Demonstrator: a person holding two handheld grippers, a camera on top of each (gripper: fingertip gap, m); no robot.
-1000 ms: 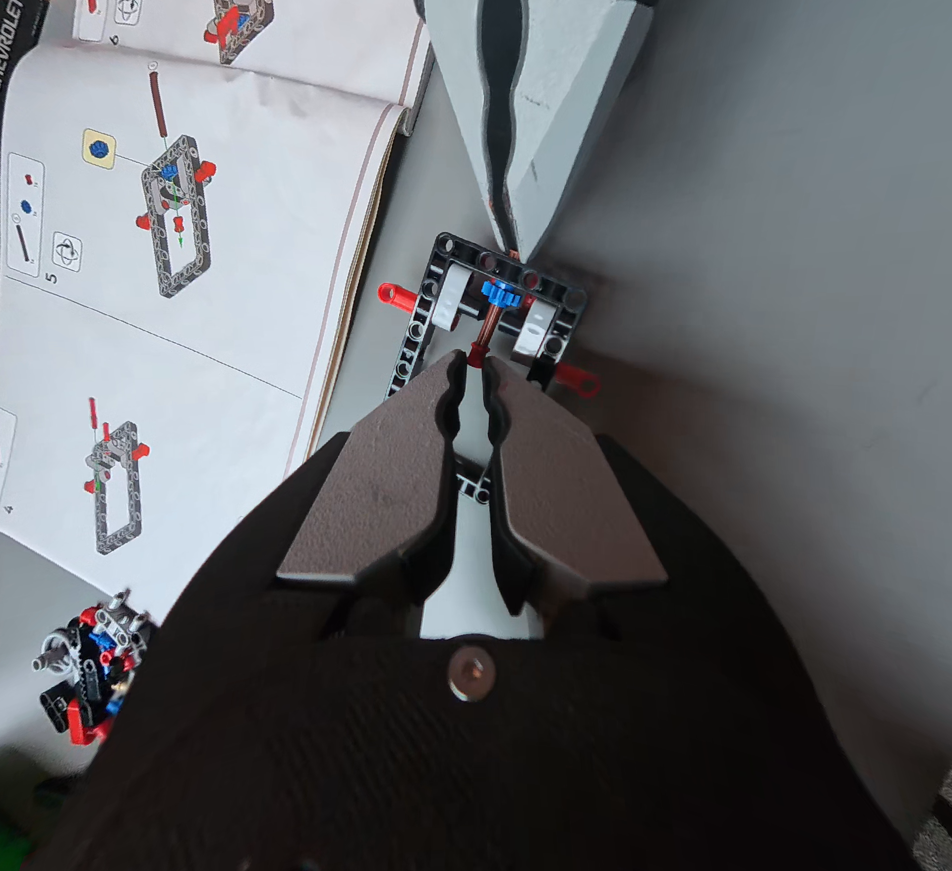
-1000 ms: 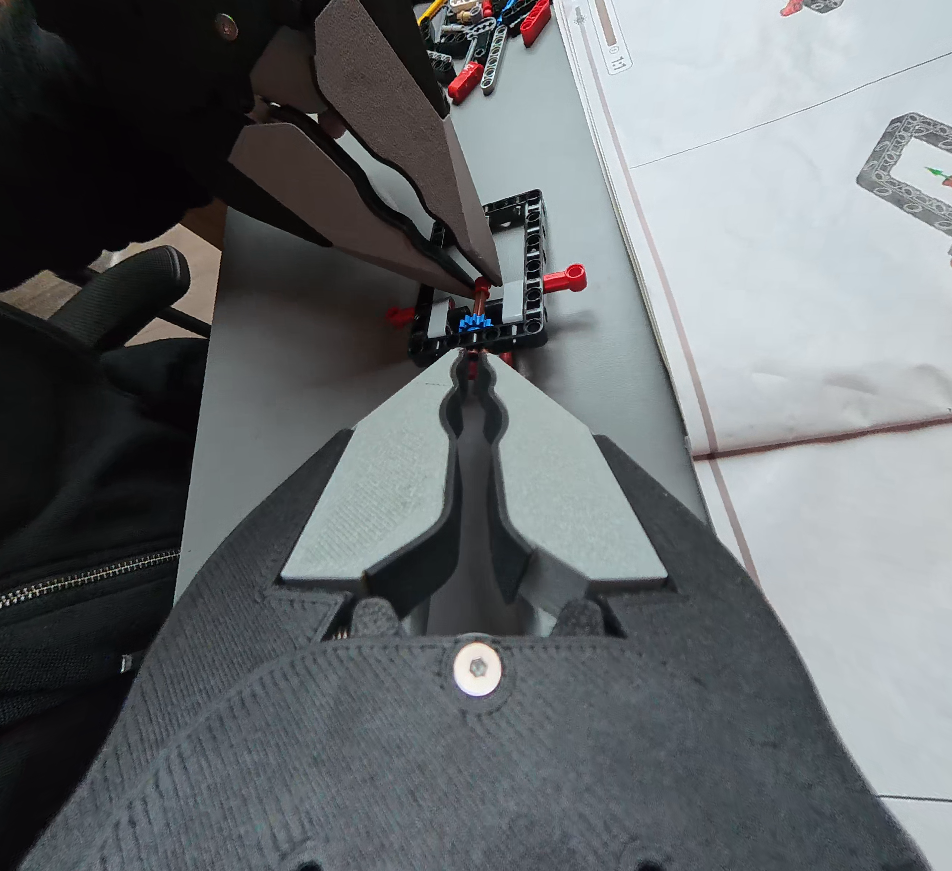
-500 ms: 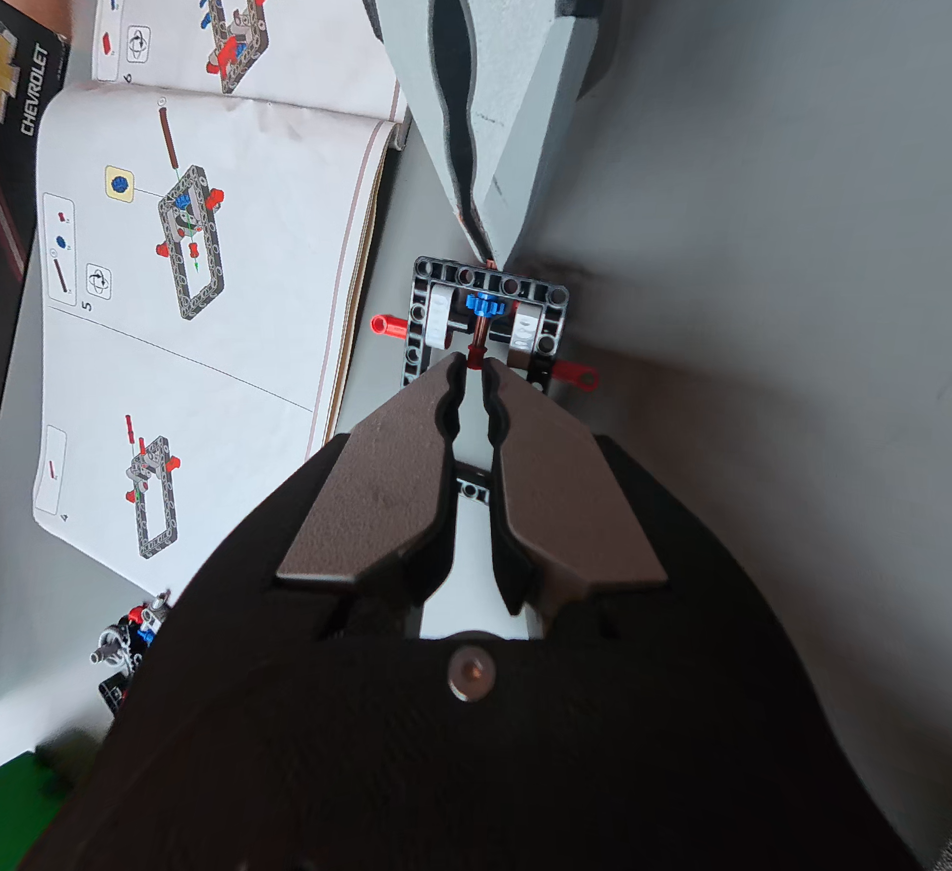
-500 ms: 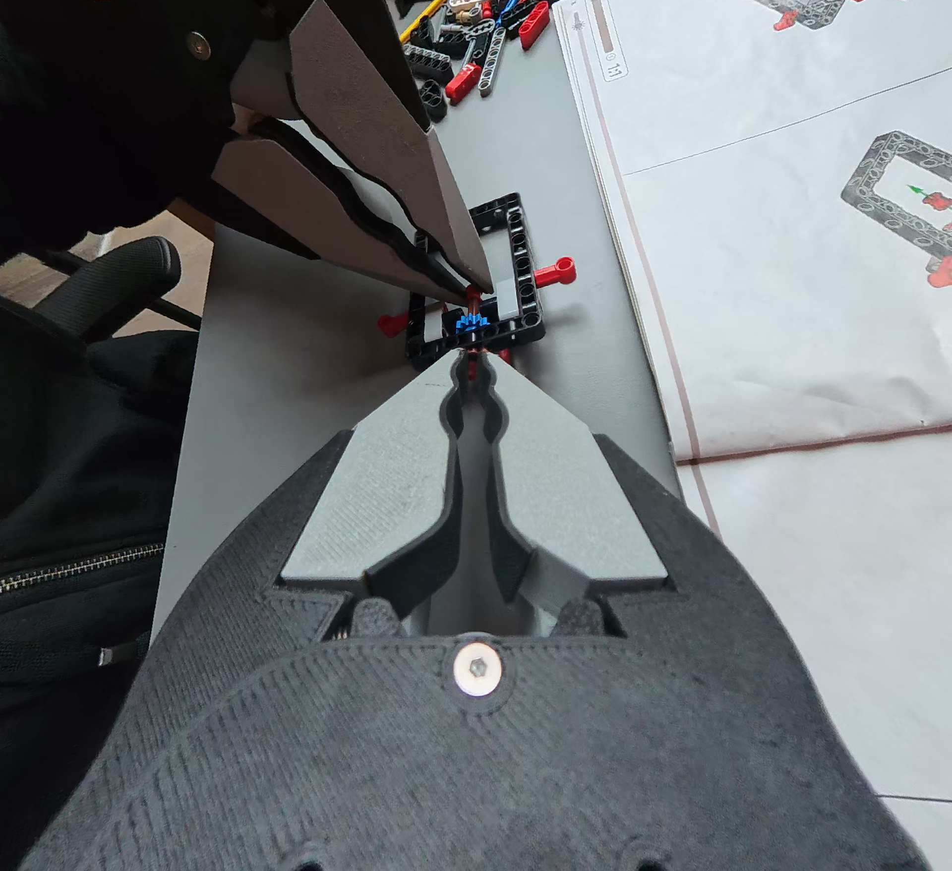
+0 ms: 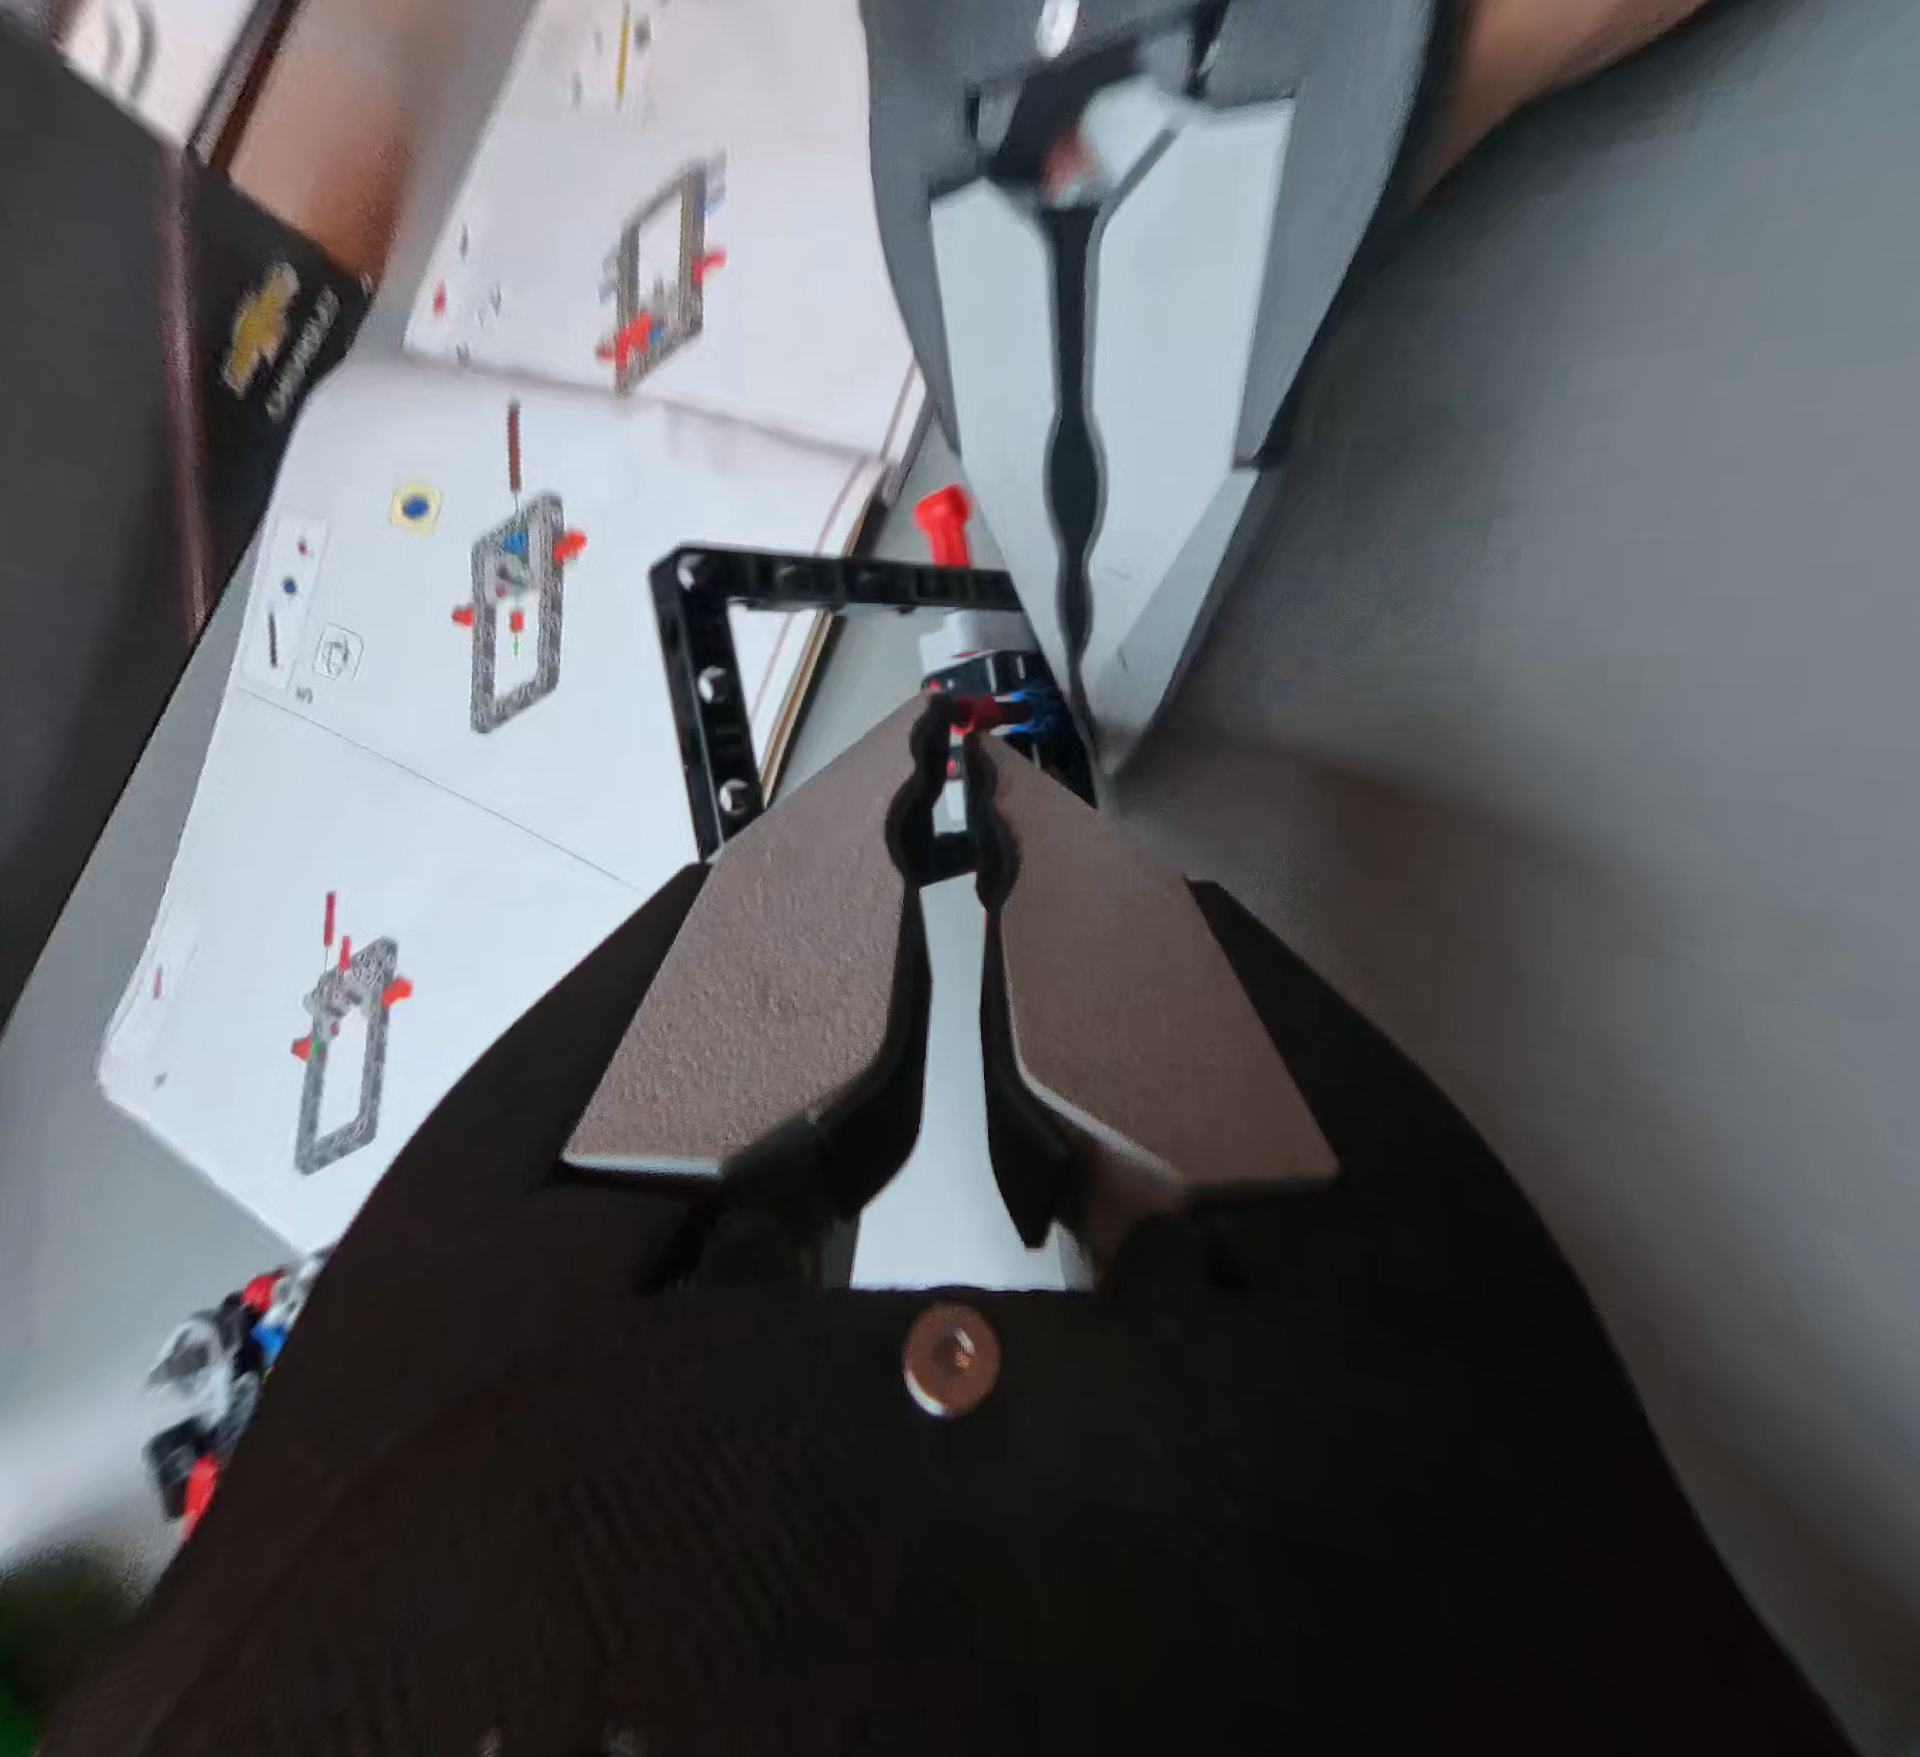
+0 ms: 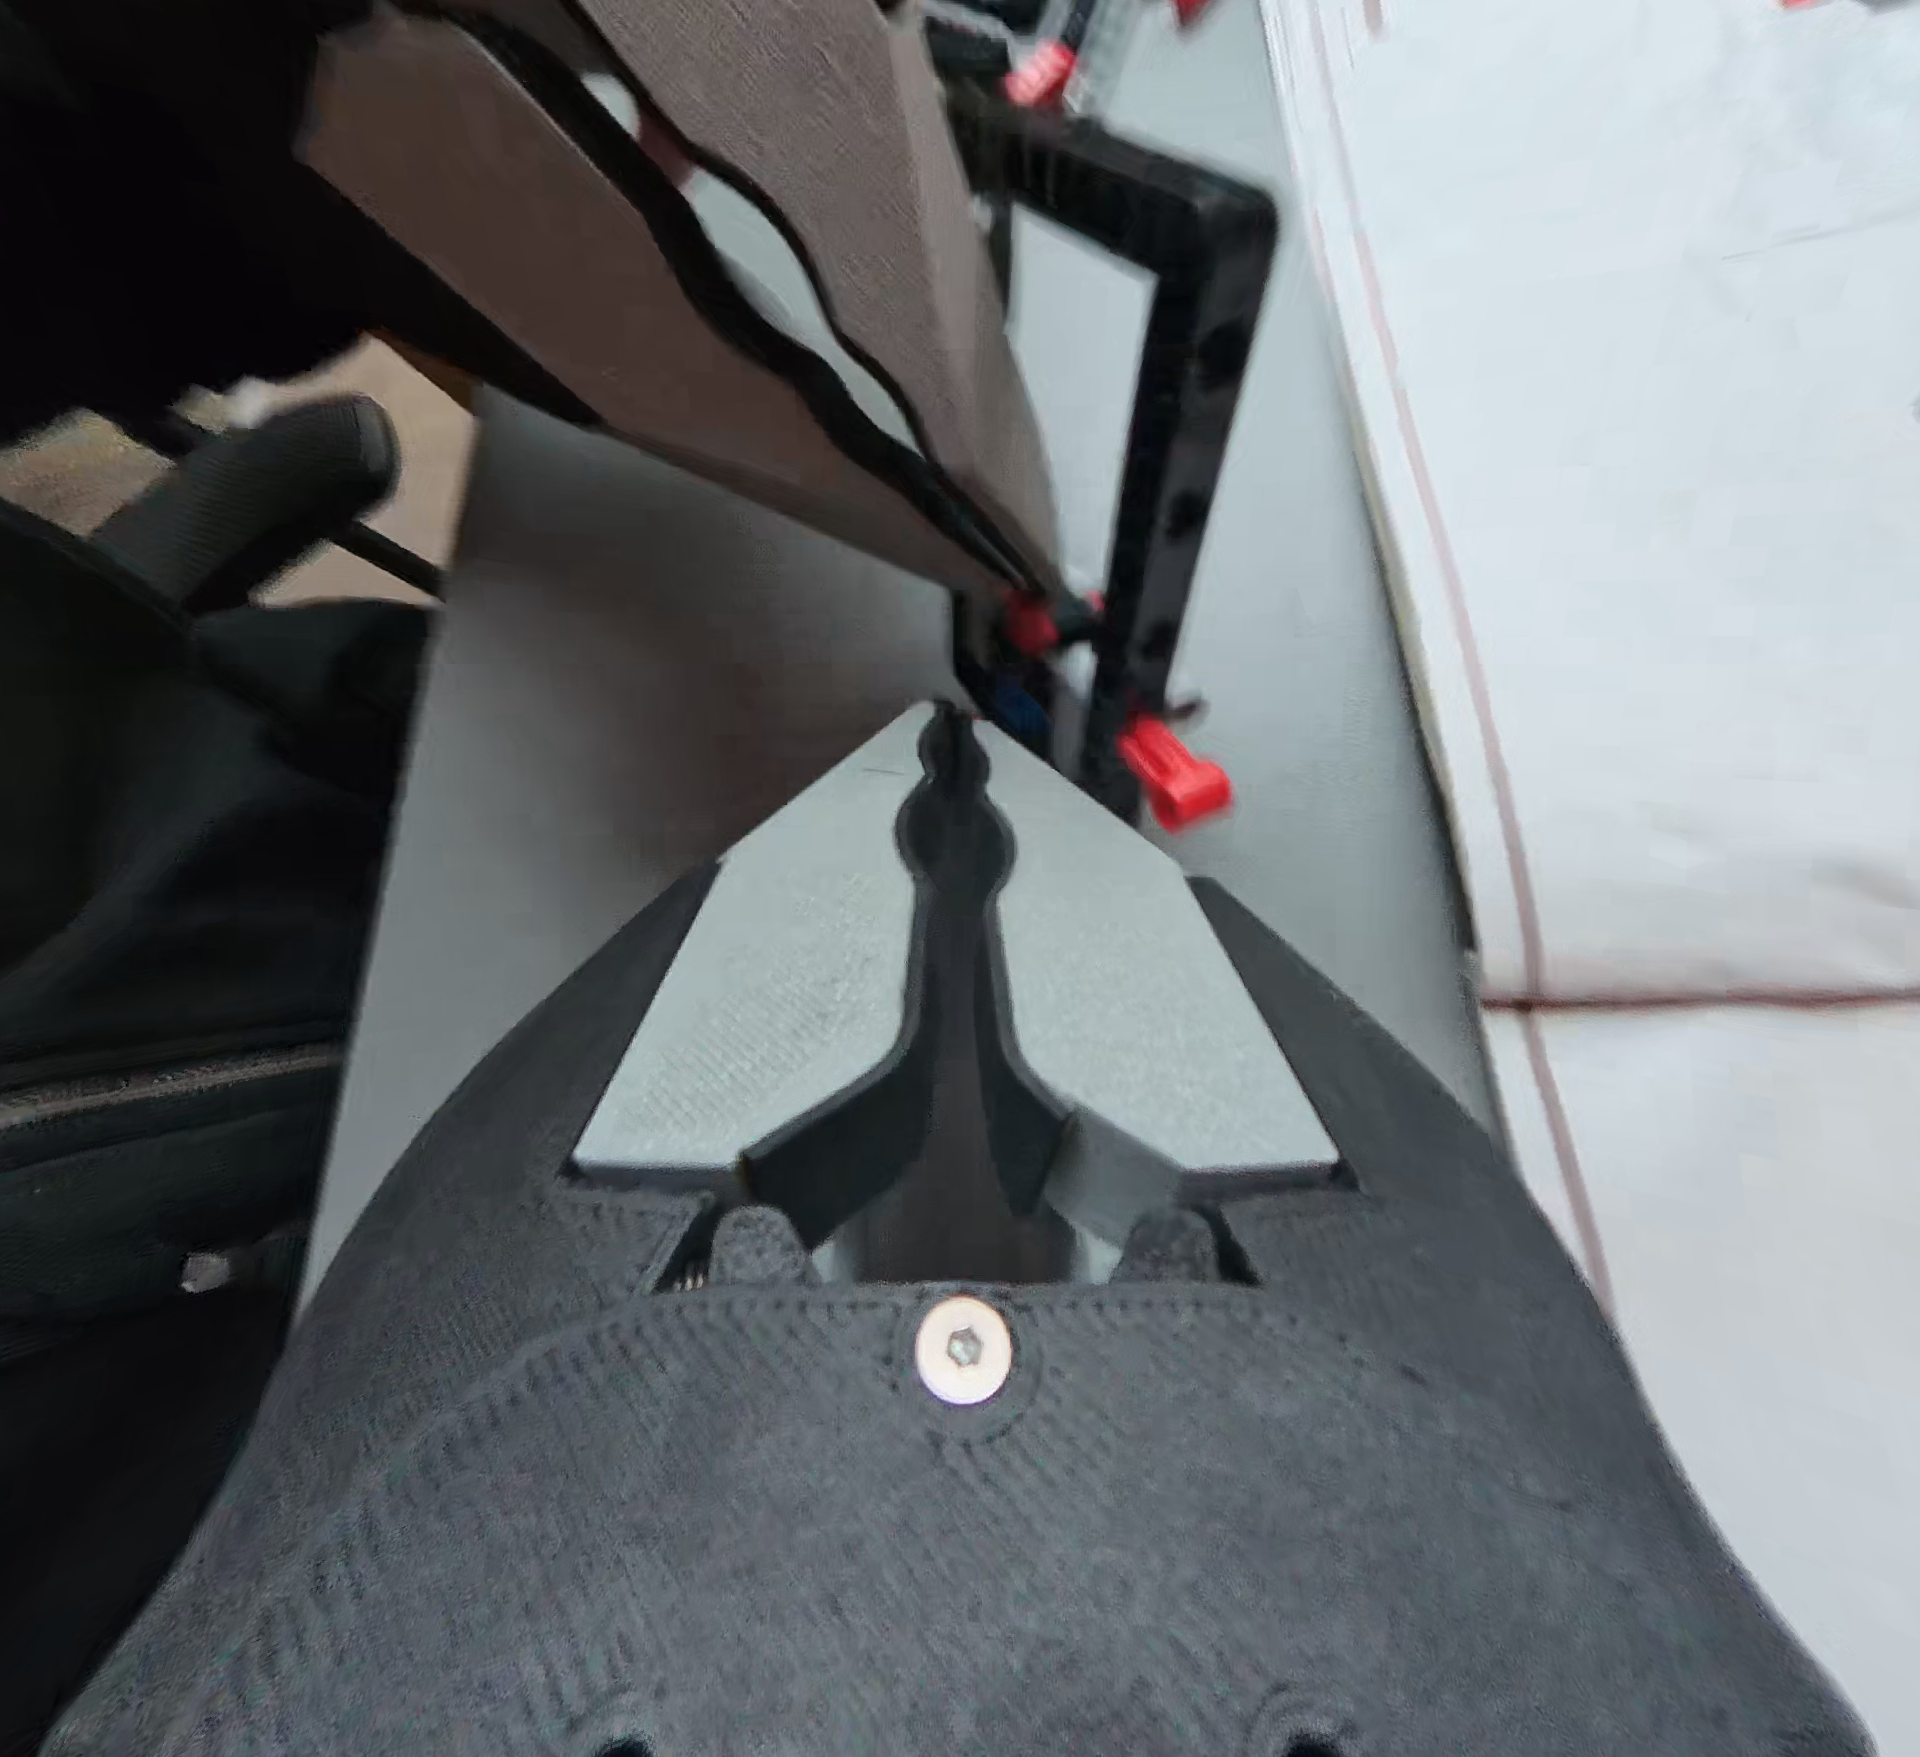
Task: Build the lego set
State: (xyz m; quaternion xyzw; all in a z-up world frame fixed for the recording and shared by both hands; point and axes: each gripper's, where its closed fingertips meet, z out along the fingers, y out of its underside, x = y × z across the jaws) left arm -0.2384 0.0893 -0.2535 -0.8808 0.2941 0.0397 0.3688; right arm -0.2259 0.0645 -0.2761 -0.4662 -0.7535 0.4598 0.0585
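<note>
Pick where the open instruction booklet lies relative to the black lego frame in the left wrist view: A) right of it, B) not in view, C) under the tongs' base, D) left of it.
D: in the left wrist view the open instruction booklet spreads over the table to the left of the black lego frame.

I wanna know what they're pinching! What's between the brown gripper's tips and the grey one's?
A red bush and small blue gear in the black frame, seen in both wrist views.

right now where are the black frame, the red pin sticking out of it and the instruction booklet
black frame (image 5: 710,681): left wrist view, on its long left side bar
red pin (image 6: 1174,775): right wrist view, on its outer end
instruction booklet (image 5: 416,824): left wrist view, on the open near page
</note>
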